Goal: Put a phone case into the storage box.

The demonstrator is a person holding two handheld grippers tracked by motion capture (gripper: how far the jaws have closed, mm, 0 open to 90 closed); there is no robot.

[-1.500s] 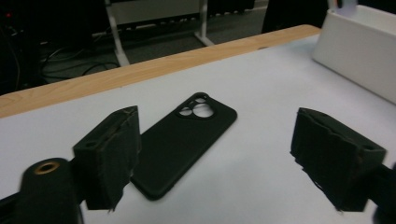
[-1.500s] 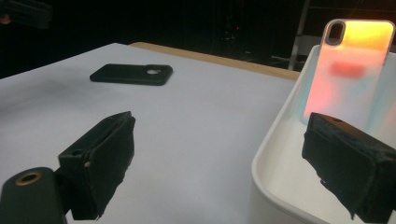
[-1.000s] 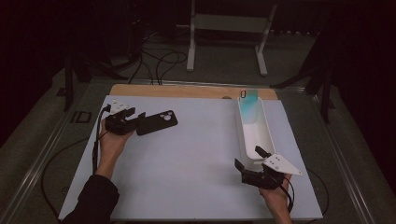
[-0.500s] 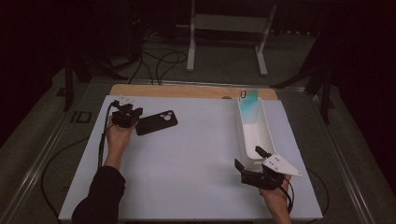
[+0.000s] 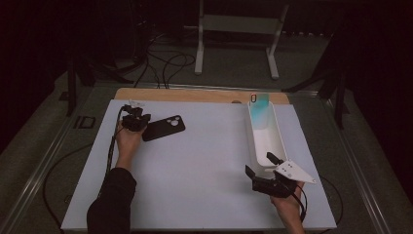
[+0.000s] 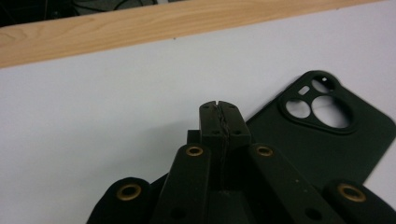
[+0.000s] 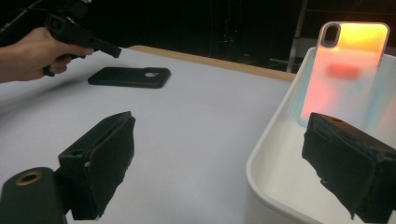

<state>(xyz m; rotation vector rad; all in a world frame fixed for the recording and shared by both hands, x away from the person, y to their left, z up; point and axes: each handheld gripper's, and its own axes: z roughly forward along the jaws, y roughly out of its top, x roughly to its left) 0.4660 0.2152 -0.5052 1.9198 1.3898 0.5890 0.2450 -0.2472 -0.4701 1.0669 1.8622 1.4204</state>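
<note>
— Jaws first: how do they stand?
— Left gripper (image 6: pixel 219 114) has its jaws pressed together on nothing, the black phone case (image 6: pixel 322 135) flat on the desk (image 5: pixel 204 156) just right of their tips. Right gripper (image 7: pixel 224 163) has its jaws spread, straddling the near rim of the white tray (image 7: pixel 275 154).
— Next move, you'd guess?
— Probably picking up the case: open first, then pinch one thin edge squarely. It looks matte and soft, with round camera holes. The glossy, see-through case (image 7: pixel 348 70) leans upright in the tray, beyond the right jaws.
</note>
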